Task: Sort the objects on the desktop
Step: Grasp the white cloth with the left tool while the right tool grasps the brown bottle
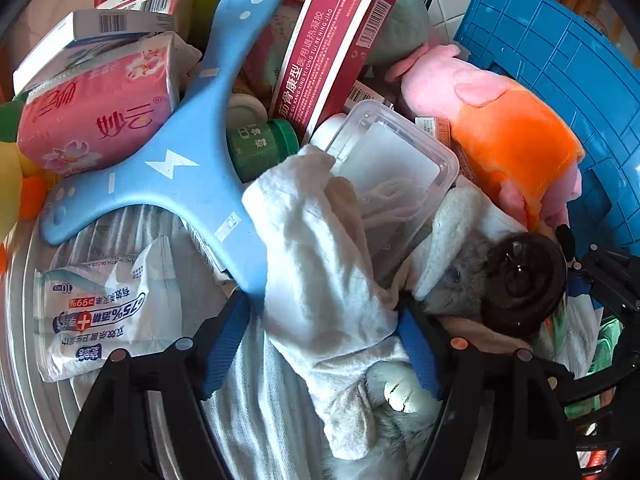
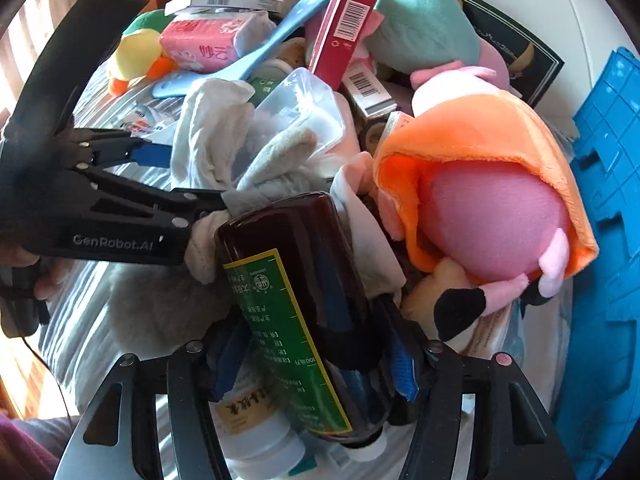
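A heap of mixed objects lies on a striped cloth. My left gripper (image 1: 324,336) has its blue-padded fingers spread around a crumpled white cloth (image 1: 316,248); it also shows in the right wrist view (image 2: 192,178), where the cloth (image 2: 208,136) is between its fingers. My right gripper (image 2: 316,356) is shut on a dark brown bottle (image 2: 296,280) with a green label, held above the heap; its round base shows in the left wrist view (image 1: 524,284). A clear plastic box (image 1: 396,168) lies against the cloth.
A blue crate (image 1: 560,64) stands at the right. In the heap are a pink-orange plush toy (image 2: 480,184), a red carton (image 1: 332,44), a blue plastic hanger (image 1: 192,132), a pink tissue pack (image 1: 96,112), a wipes packet (image 1: 104,312) and a green jar (image 1: 260,148).
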Available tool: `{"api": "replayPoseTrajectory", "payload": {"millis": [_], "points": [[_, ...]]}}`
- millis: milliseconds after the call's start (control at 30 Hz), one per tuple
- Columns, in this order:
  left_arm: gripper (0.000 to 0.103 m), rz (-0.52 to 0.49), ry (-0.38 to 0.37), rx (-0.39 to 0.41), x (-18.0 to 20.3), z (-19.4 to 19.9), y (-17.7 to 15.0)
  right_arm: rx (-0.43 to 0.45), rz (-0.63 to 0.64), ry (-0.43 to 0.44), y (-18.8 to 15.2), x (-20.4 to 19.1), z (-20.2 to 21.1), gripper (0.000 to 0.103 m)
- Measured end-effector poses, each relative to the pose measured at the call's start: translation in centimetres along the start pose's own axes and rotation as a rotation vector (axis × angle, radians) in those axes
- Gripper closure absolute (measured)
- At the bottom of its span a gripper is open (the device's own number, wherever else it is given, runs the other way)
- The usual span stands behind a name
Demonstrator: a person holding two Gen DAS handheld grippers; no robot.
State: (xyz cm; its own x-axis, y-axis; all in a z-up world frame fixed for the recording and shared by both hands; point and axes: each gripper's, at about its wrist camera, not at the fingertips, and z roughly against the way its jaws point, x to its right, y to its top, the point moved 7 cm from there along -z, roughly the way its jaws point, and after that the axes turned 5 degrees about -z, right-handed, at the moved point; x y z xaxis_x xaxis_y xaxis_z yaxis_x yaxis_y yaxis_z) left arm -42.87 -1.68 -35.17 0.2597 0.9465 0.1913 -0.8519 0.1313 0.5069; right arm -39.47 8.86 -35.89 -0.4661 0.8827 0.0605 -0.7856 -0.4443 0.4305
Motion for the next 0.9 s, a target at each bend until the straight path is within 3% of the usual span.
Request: {"api": "replayPoseTrajectory", "payload": {"millis": [100,333,567,733,900], "points": [[0.031,-0.007,-0.039,0.02,-0.3,1.5,-0.1,0.031,-0.073,0.021,0.3,0.7,1.2,0.045],[0.032,-0.043,-0.046,0.07,-1.0,6.3,-0.6,0.106,-0.177,0.036,1.0,1.9,5.1,0.047],[0.032,-0.061,-0.044,0.15,-2.9,11.1,1.9,0.166,-0.207,0.047,3.5,1.2,7.1,0.048],[0.031,-0.109,-0.045,0.15,-2.3,11.6,3.5,0.192,-0.229,0.069,4.8,0.8,7.7,0.048],[0.037,-0.149,-0.049,0.096,-2.9,10.3,0.4,0.192,-0.232,0.067,5.4,0.2,7.9,0.048]]}}
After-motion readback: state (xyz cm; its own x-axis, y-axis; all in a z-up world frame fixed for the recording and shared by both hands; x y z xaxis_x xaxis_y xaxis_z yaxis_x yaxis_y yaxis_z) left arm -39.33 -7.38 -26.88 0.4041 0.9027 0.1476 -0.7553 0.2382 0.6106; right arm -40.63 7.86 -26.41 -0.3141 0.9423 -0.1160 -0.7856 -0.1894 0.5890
